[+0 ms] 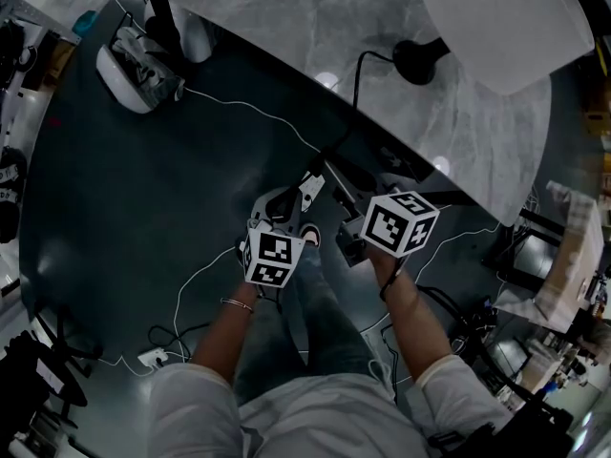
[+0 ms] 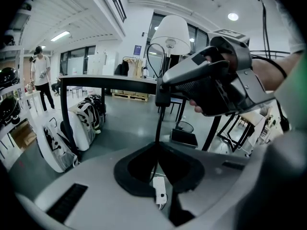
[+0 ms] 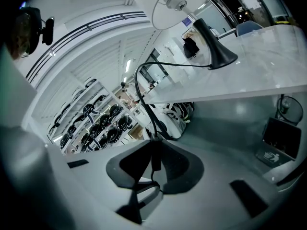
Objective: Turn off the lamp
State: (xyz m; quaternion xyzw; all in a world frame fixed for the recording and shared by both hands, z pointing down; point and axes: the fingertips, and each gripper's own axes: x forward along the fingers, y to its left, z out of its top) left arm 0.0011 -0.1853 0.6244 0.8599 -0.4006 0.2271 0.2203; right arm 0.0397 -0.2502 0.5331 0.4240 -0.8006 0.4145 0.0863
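Observation:
A lamp with a white shade [image 1: 506, 22] and a black base [image 1: 420, 60] stands on the marble table [image 1: 286, 17]. Its black cord [image 1: 355, 89] runs over the table's edge and hangs down in front of me. My left gripper [image 1: 307, 191] is shut on the cord [image 2: 157, 128] below the inline switch [image 2: 162, 92]. In the left gripper view the right gripper [image 2: 211, 80] holds that switch just above. My right gripper [image 3: 154, 159] is shut on the dark switch body [image 3: 154, 152], and the cord [image 3: 144, 104] climbs from it to the base [image 3: 216, 51] under the shade [image 3: 168, 1].
Bags [image 1: 143, 70] lie on the dark floor at the far left. A white cable and a power strip [image 1: 153, 358] lie near my feet. A person [image 2: 42, 75] stands far off. Shelves of helmets [image 3: 96, 123] line a wall. Black frames and clutter [image 1: 535, 246] stand at the right.

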